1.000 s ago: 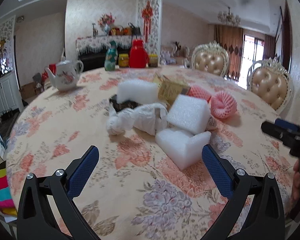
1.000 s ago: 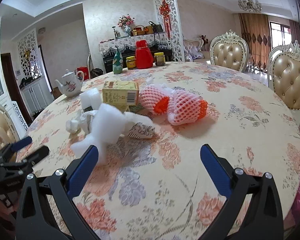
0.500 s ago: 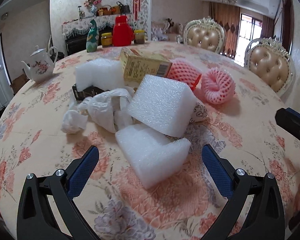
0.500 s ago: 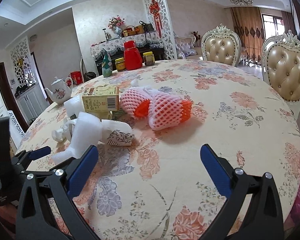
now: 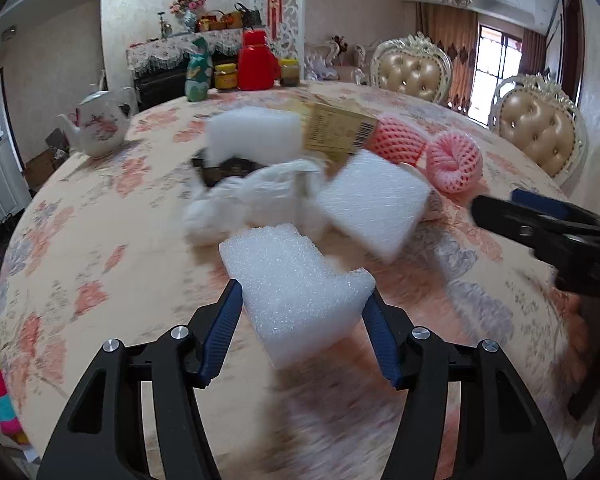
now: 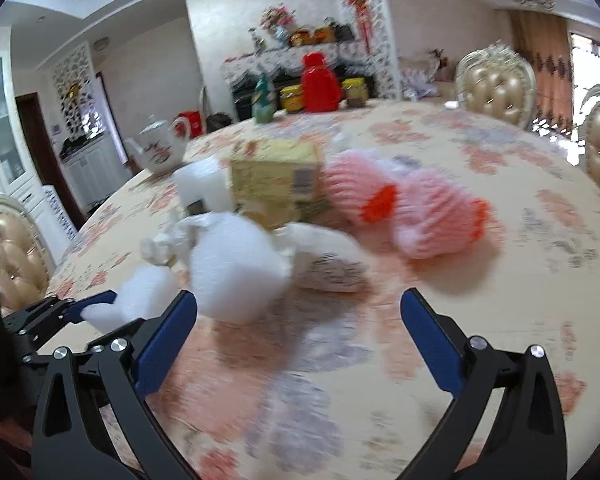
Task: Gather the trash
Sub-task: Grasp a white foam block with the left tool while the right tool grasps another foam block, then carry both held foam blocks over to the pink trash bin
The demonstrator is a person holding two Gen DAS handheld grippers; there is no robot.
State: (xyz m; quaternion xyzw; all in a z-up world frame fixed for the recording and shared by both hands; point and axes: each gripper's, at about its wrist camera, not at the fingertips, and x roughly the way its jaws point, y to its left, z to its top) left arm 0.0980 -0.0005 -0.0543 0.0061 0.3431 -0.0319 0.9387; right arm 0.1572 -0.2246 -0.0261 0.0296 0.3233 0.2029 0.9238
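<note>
My left gripper [image 5: 302, 328] is shut on a white foam block [image 5: 296, 284], its blue pads pressing both sides; it also shows at the left of the right wrist view [image 6: 136, 300]. Behind it on the floral table lie a second foam block [image 5: 374, 204], a crumpled white bag [image 5: 252, 200], a third foam block [image 5: 256, 132], a yellow carton [image 5: 340, 132] and two pink foam nets [image 5: 454, 162]. My right gripper [image 6: 298, 340] is open and empty above the table, near the foam block [image 6: 236, 268] and the nets [image 6: 436, 220].
A white teapot [image 5: 98, 126], a red jug [image 5: 256, 62], jars and a green bottle [image 5: 198, 72] stand at the table's far edge. Padded chairs [image 5: 540, 128] stand to the right. A patterned paper cup [image 6: 332, 272] lies by the pile.
My left gripper has moved in and closed on the nearest foam block. My right gripper has moved closer to the pile, still open.
</note>
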